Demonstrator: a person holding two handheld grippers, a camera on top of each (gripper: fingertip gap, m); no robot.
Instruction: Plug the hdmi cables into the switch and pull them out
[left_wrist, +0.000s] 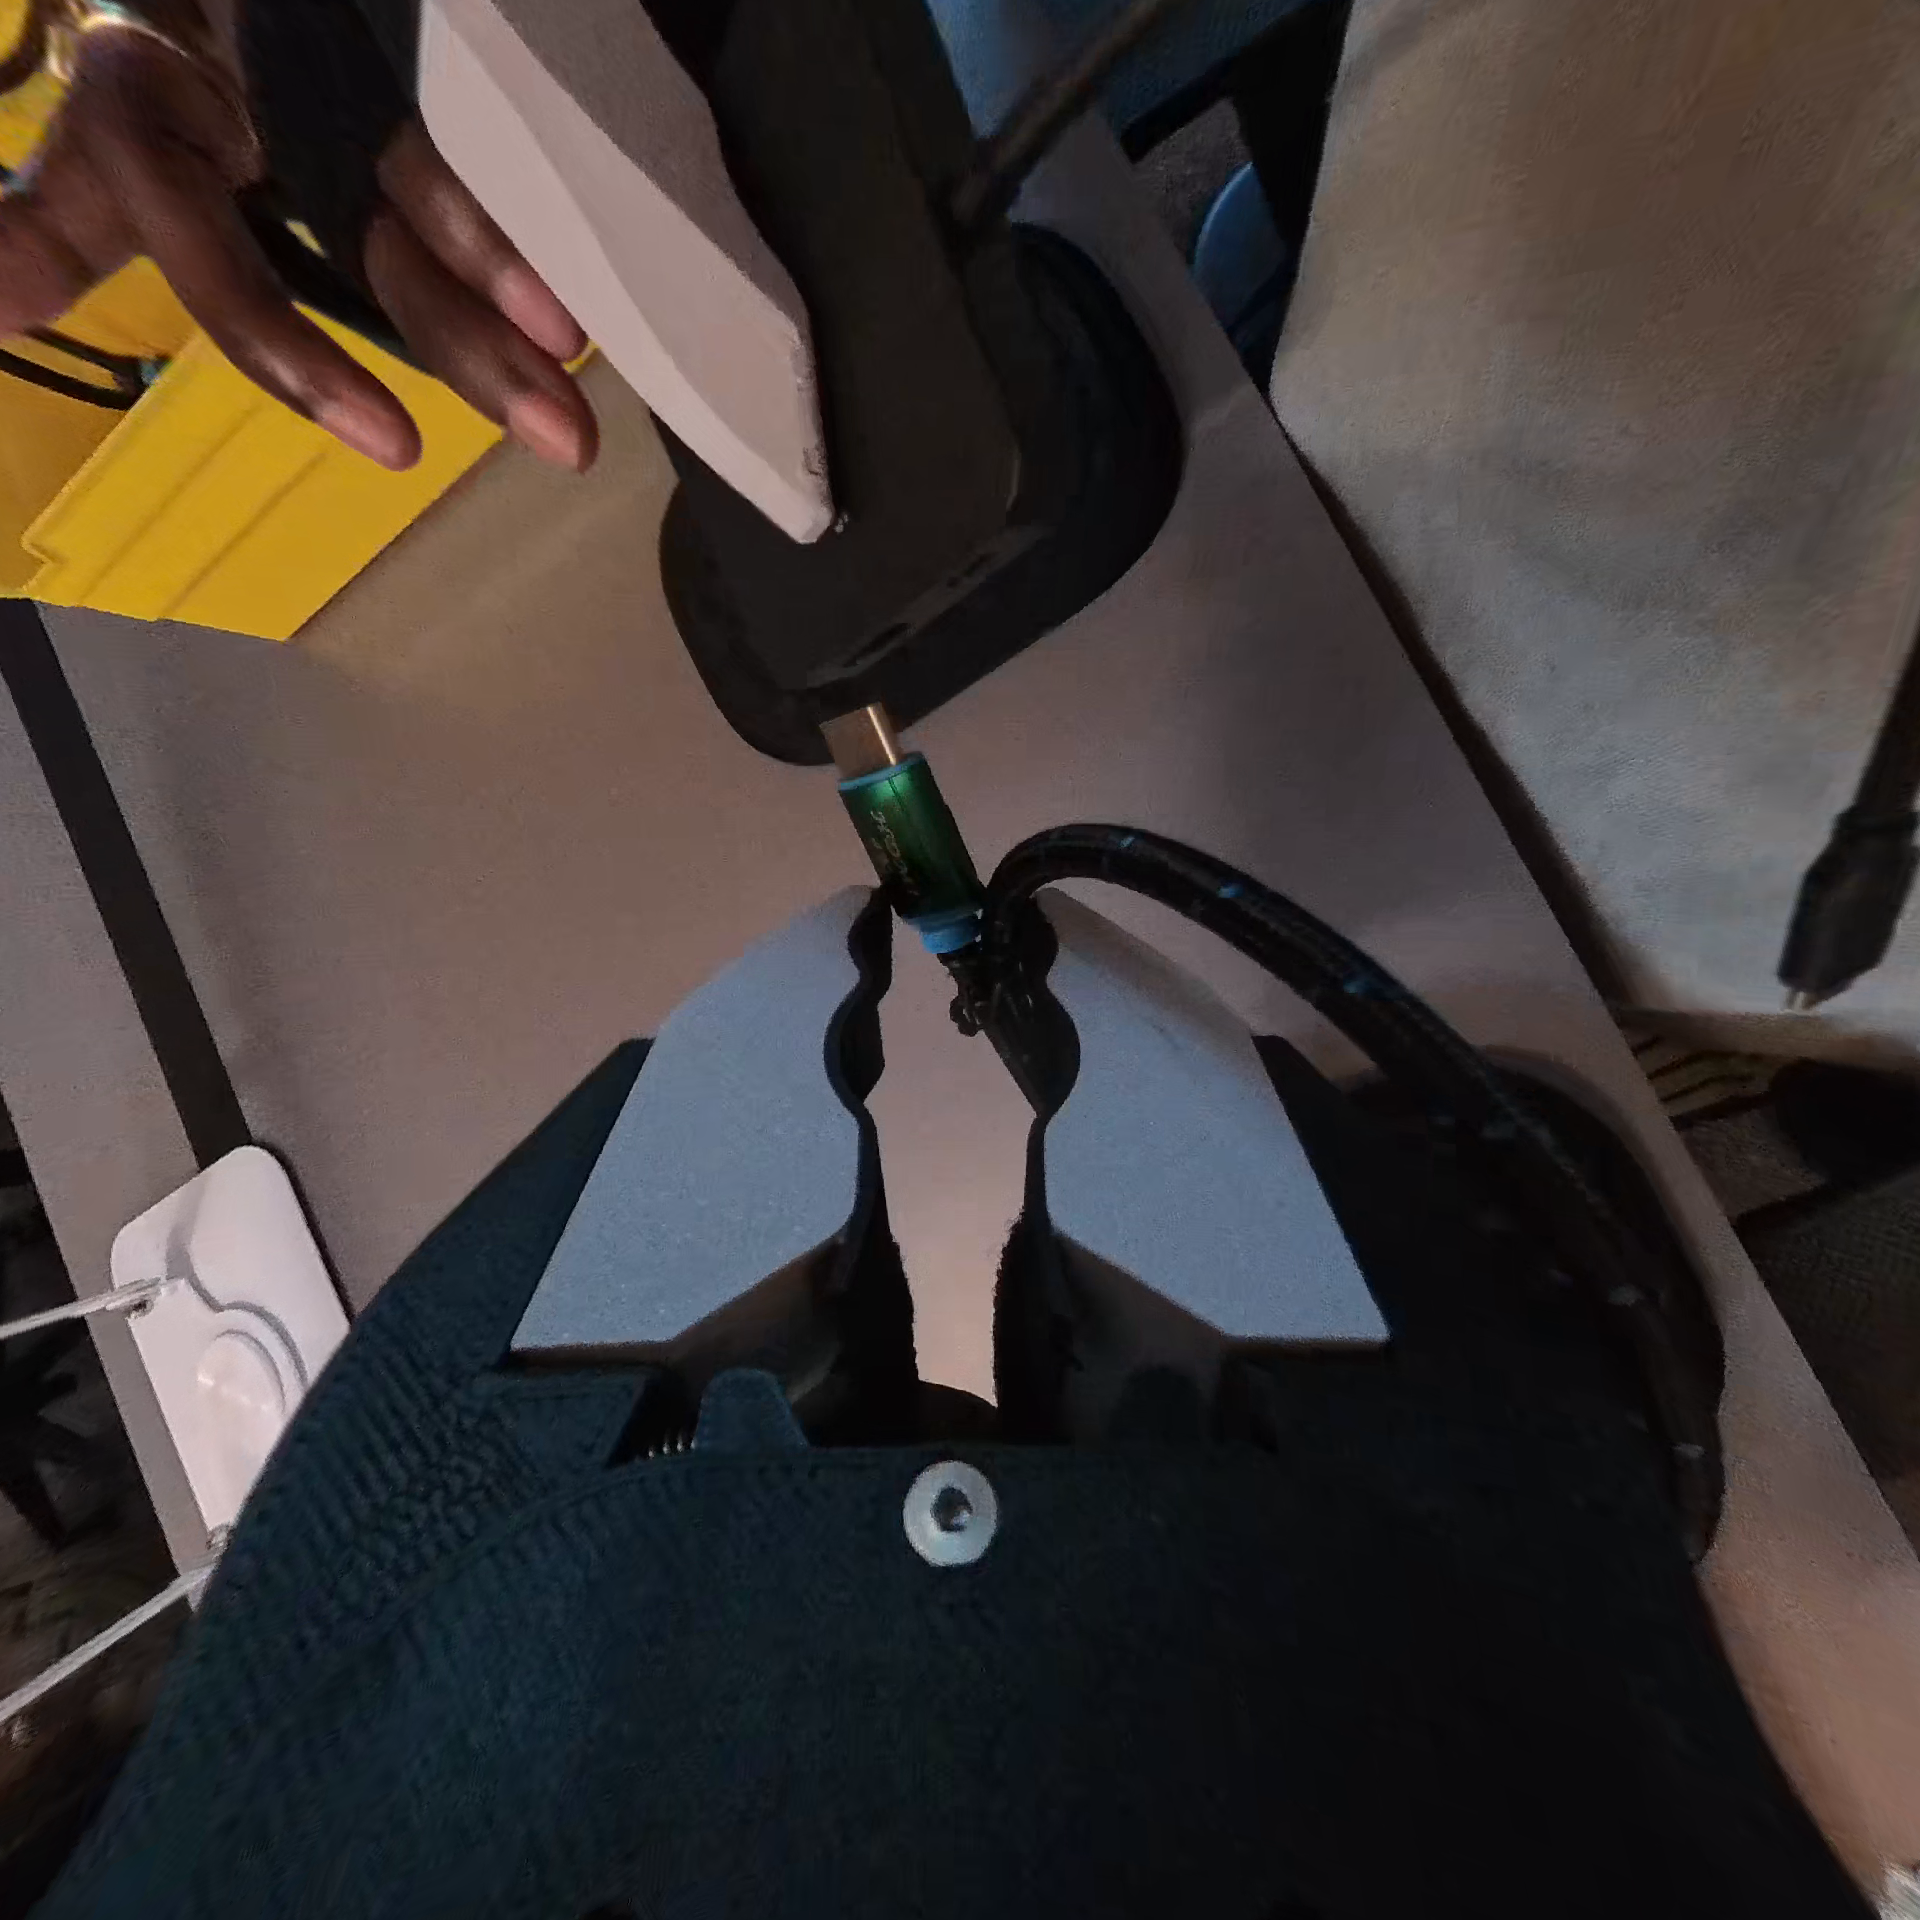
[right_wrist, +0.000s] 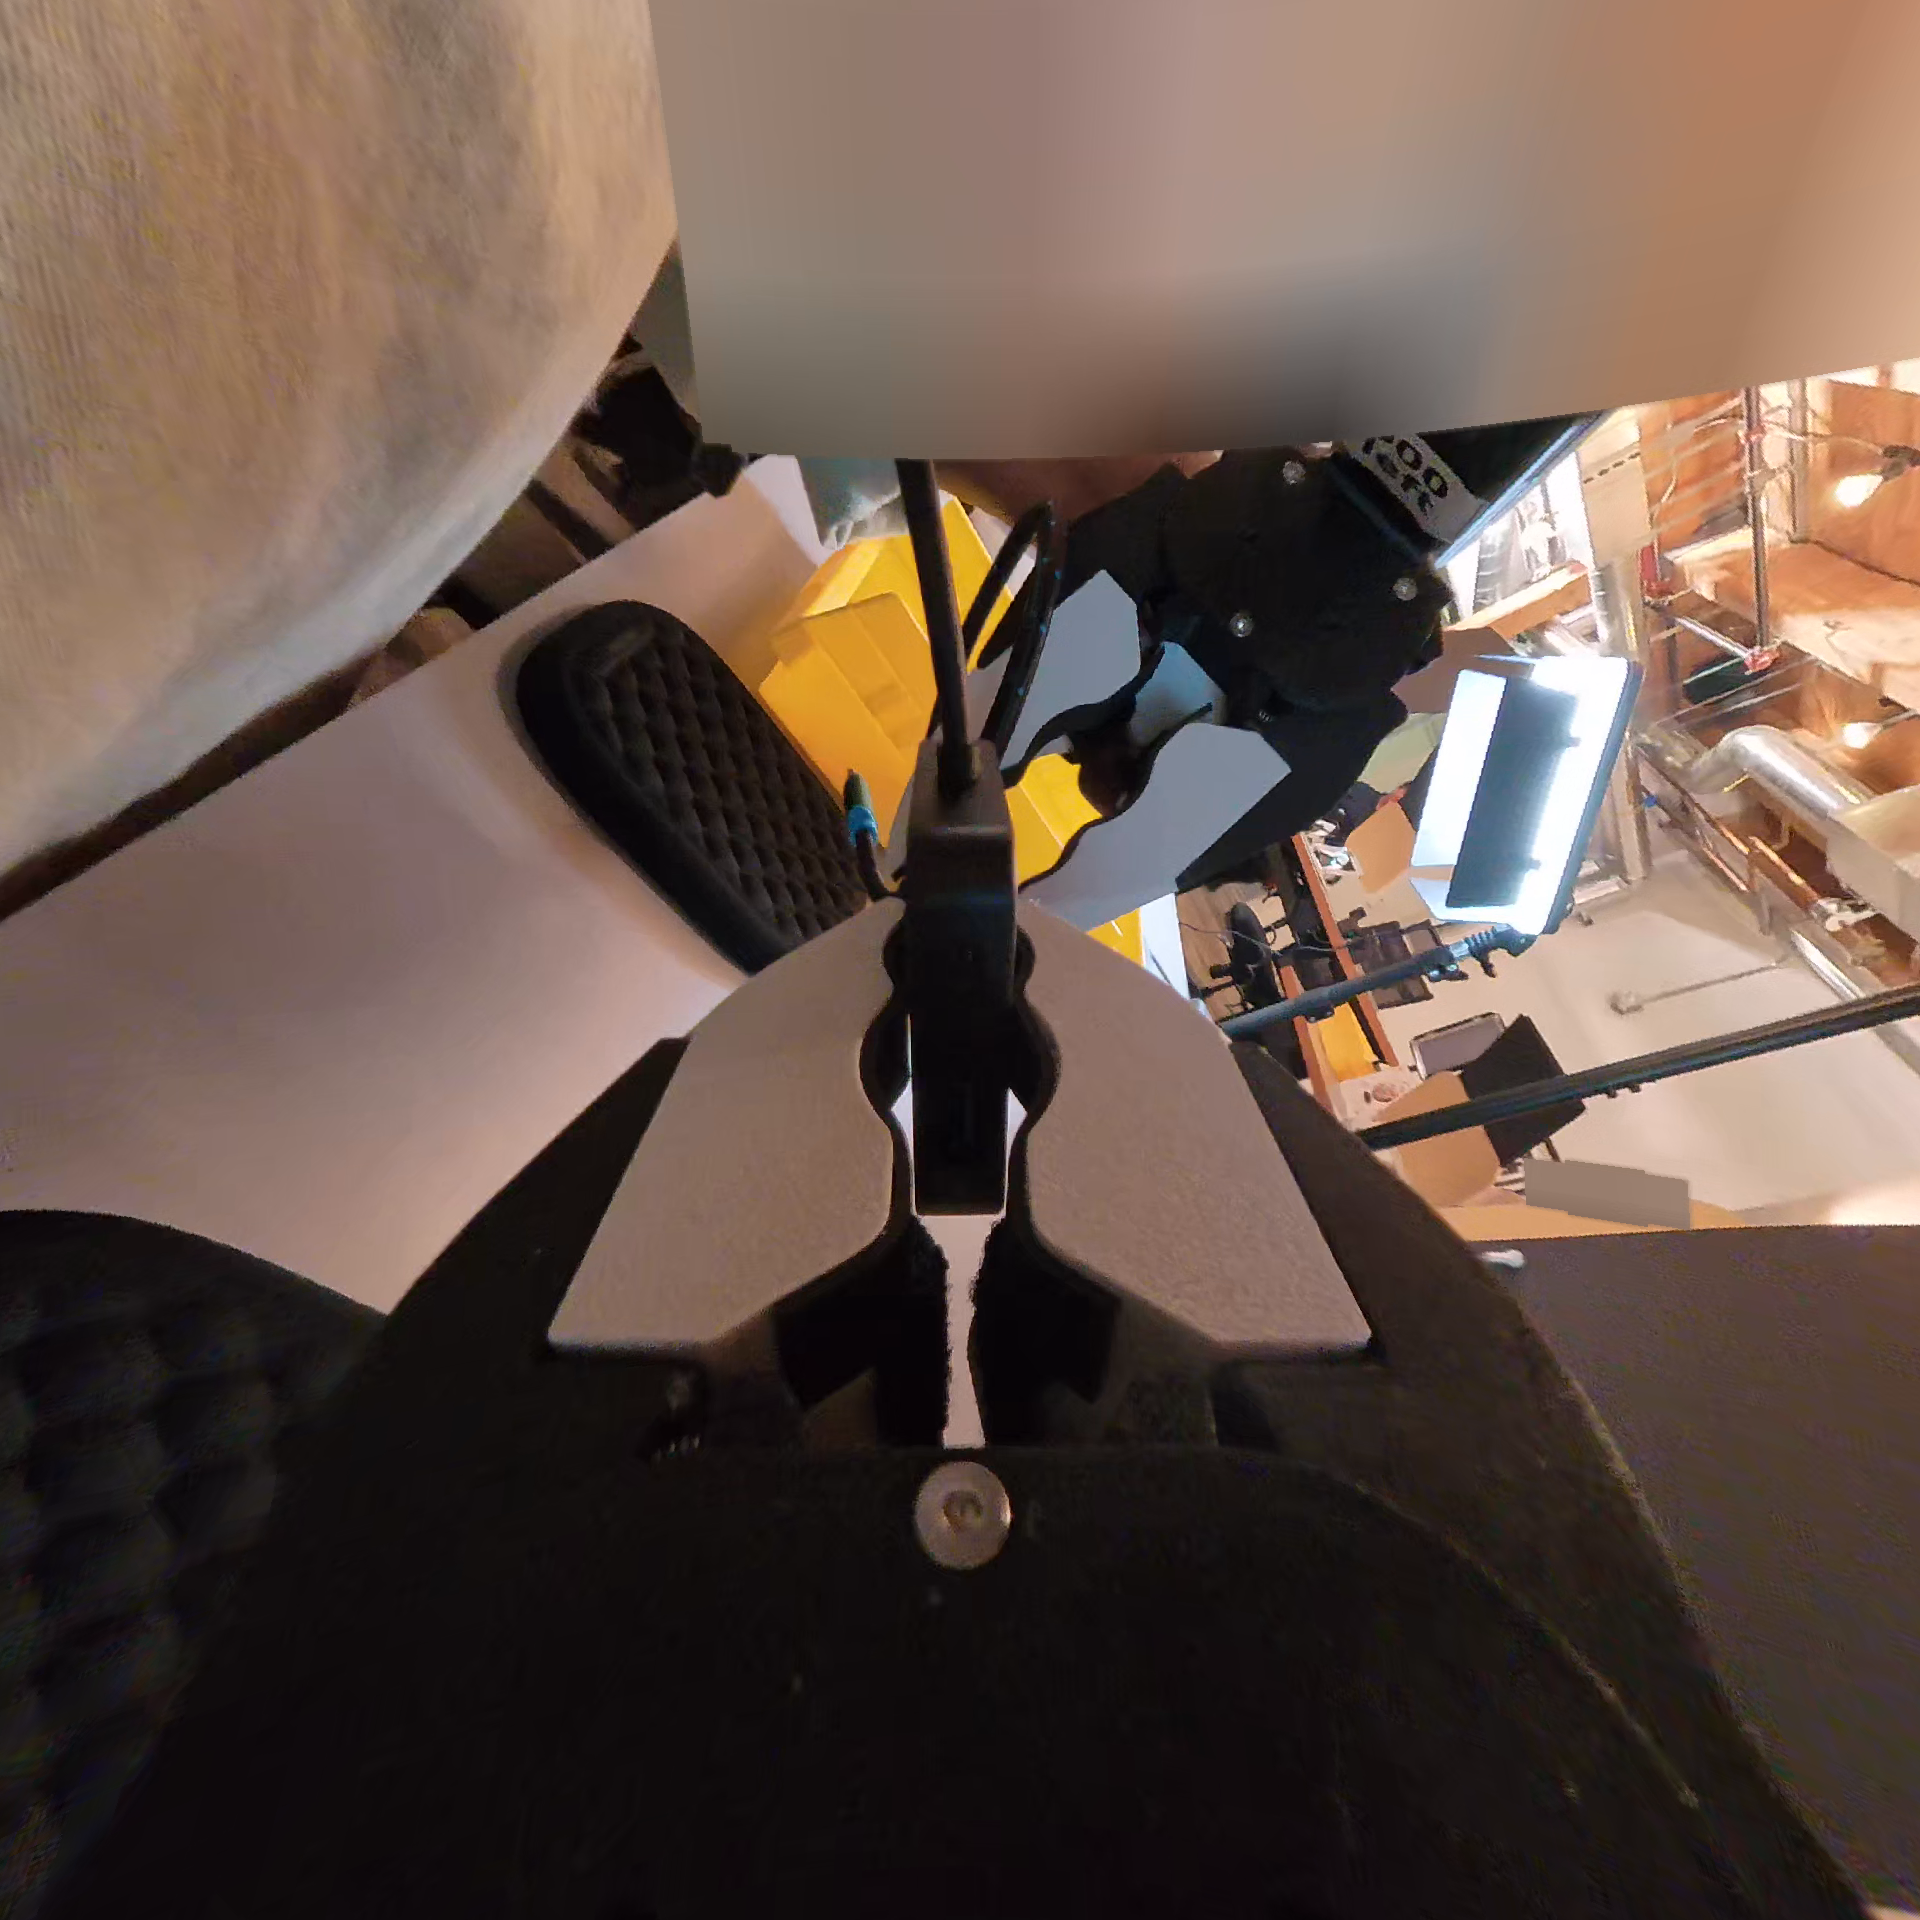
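HDMI plug (left_wrist: 914, 852) (green) at left gripper (left_wrist: 961, 925) tips

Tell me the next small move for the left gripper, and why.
Probably ease the left gripper forward along the plug's axis. It holds the green HDMI plug by its rear, and the gold tip sits at the edge of the black switch, which the right gripper grips, with metal still showing.

Each claw (left_wrist: 961, 935) has pale grey scalloped fingers (left_wrist: 727, 1143), black ribbed housing, one silver screw (left_wrist: 949, 1512).
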